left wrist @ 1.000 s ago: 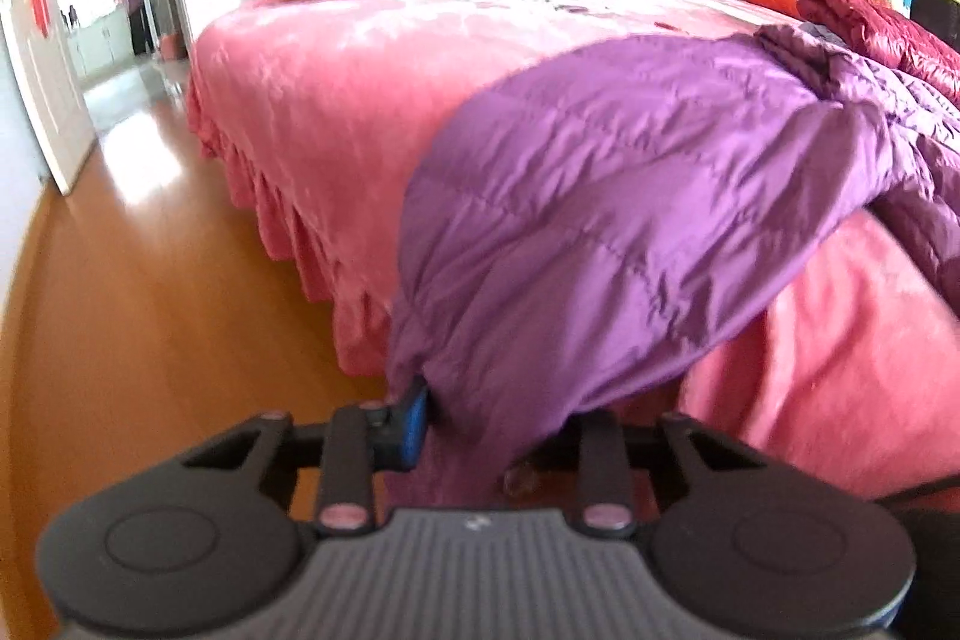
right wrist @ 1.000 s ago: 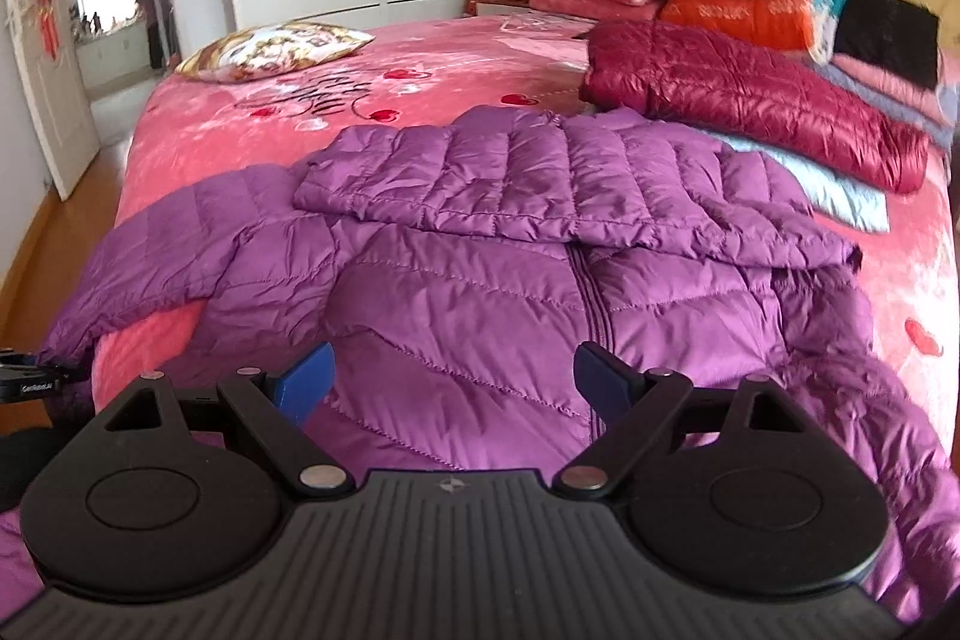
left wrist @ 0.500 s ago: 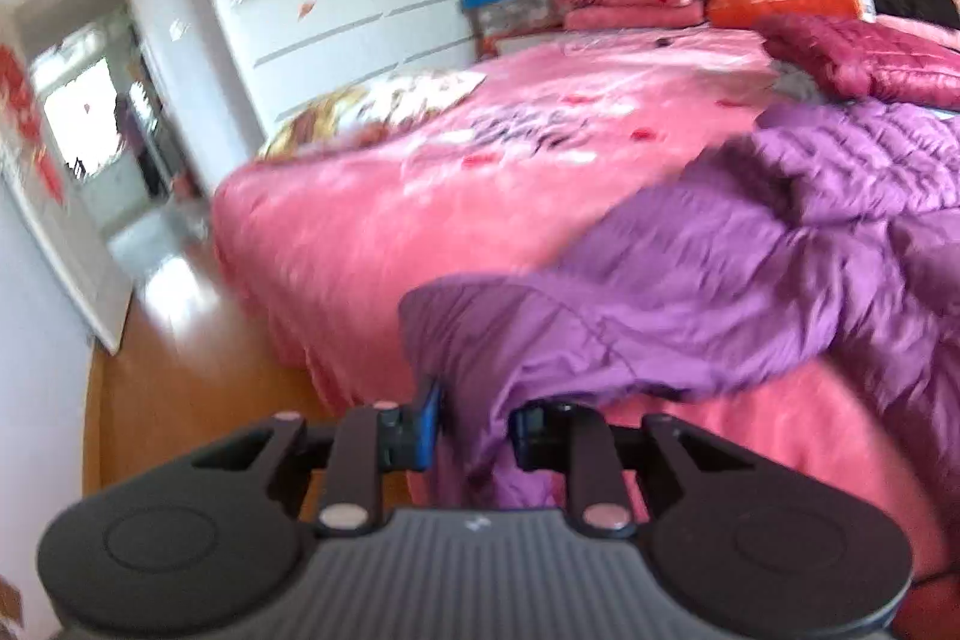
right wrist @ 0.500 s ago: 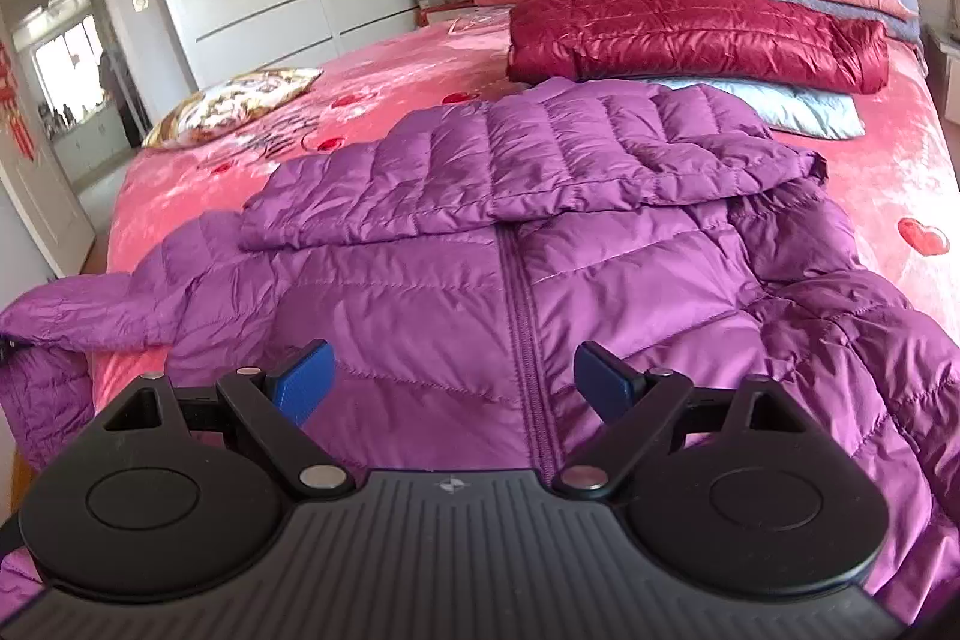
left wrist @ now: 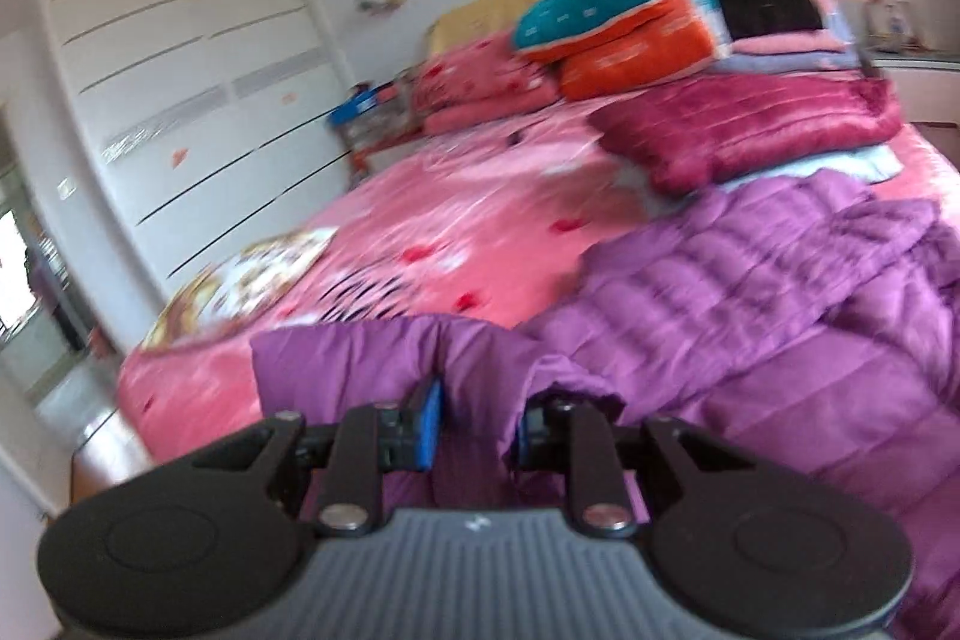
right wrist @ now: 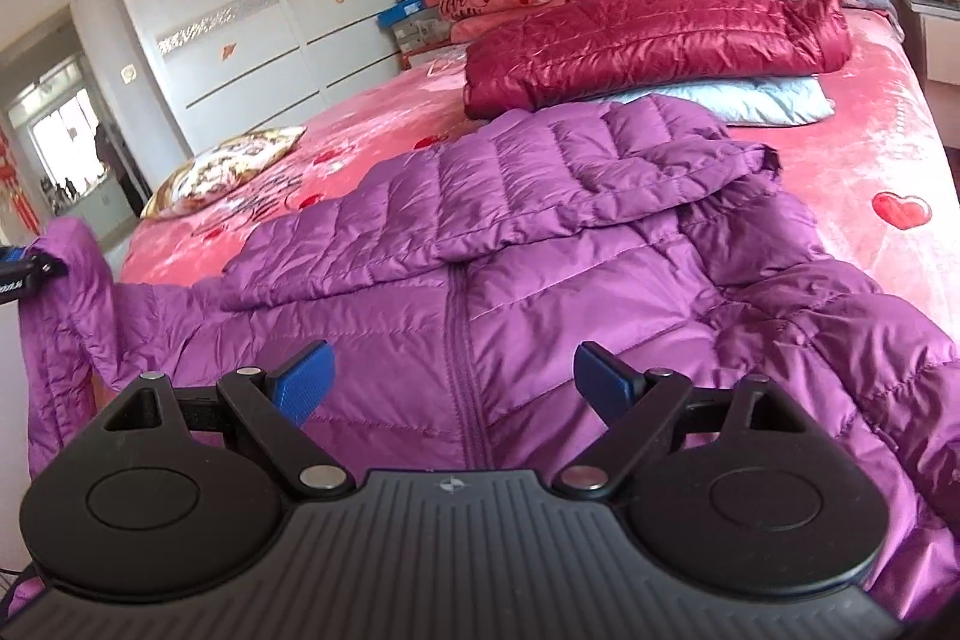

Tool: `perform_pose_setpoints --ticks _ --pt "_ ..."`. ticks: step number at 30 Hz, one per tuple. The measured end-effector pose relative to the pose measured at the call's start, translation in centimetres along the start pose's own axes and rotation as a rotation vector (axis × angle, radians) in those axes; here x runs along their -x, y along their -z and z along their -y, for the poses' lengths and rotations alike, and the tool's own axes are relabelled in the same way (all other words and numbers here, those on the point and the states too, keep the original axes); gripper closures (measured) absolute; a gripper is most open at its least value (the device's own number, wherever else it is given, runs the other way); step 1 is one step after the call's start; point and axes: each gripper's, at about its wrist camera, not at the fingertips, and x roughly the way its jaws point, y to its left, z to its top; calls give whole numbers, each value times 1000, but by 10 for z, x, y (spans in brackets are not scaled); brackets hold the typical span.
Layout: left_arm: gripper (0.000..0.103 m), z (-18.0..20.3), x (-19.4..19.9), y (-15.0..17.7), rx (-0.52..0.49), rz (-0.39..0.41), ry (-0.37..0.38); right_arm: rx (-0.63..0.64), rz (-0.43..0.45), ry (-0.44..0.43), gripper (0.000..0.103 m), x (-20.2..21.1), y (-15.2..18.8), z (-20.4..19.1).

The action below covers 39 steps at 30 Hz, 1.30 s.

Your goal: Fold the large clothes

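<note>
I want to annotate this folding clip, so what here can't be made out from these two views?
- Left wrist view: motion blur smears the bedding; the sleeve end is buried between the left tool pads.
- Right wrist view: the purple jacket hem is hidden behind the open right tool body.
- Right wrist view: the left tool is cut off by the left edge.
- The light blue garment is mostly covered by the maroon jacket.

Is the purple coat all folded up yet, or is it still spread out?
Only partly folded. One sleeve lies across the purple coat, the body is spread on the bed, and the left gripper holds the other sleeve up.
</note>
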Motion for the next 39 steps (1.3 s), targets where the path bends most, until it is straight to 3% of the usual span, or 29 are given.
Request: perform_pose_setpoints --ticks 5,12,26,35,38,39 --pt "82 48 -9 -24 -75 21 82 -17 32 9 0 10 -3 14" --pt "81 106 -34 -30 -133 -36 162 -61 48 28 0 12 -8 33" --pt "78 134 -54 -19 -115 -131 156 -120 50 14 0 12 -12 52" --pt "32 106 -17 -23 50 -110 160 -96 50 0 0 7 -12 50" --pt "13 88 5 -23 107 -63 186 -73 47 3 0 7 -12 47" --pt "1 81 12 -23 127 -44 204 -64 46 5 0 7 -12 46"
